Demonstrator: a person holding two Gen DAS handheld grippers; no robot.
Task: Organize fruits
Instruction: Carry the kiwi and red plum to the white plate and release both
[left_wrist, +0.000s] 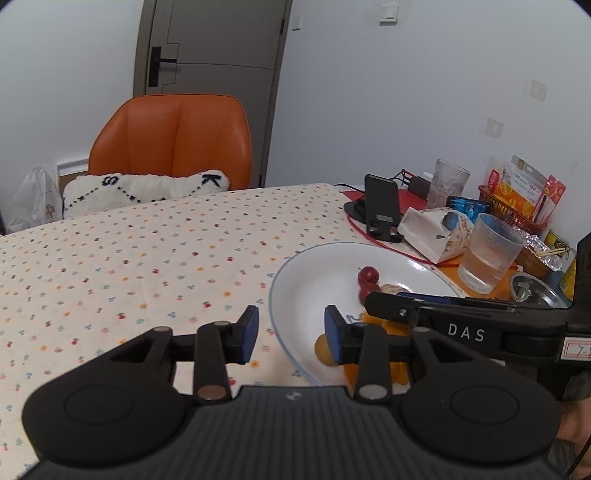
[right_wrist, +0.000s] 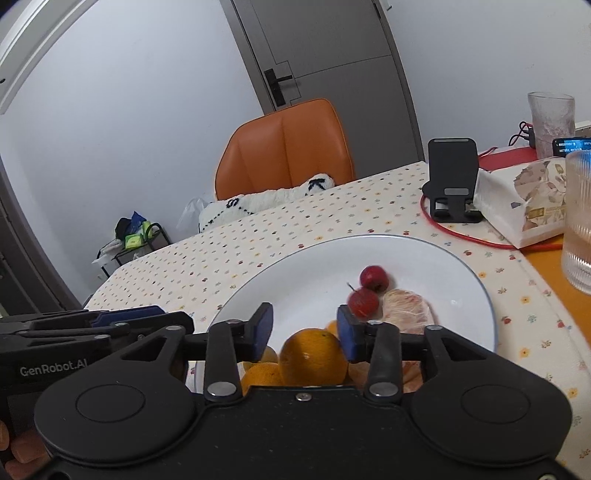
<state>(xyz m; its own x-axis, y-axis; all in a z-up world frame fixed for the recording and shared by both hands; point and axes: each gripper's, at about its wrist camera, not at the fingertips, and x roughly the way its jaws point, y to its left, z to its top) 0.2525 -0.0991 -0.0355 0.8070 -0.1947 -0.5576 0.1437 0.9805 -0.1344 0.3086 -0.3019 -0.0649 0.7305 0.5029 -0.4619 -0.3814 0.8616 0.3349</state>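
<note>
A white plate (right_wrist: 314, 273) with a thin blue rim lies on the dotted tablecloth. On it are two small red fruits (right_wrist: 369, 291), a pale peeled citrus piece (right_wrist: 406, 310) and several oranges near its front edge. My right gripper (right_wrist: 306, 332) is open over the plate's front, and one orange (right_wrist: 312, 356) sits between its blue pads without clear contact. My left gripper (left_wrist: 291, 336) is open and empty, straddling the plate's left rim (left_wrist: 280, 273). In the left wrist view the right gripper (left_wrist: 373, 301) reaches in from the right, just in front of the red fruits (left_wrist: 368, 282).
Right of the plate stand a black phone stand (right_wrist: 452, 177), a tissue pack (right_wrist: 524, 206), a ribbed glass (right_wrist: 578, 221) and a red cable (right_wrist: 465, 232). A snack basket (left_wrist: 517, 199) and metal bowl (left_wrist: 535, 291) are further right. An orange chair (left_wrist: 173, 140) with a pillow (left_wrist: 147, 192) is behind the table.
</note>
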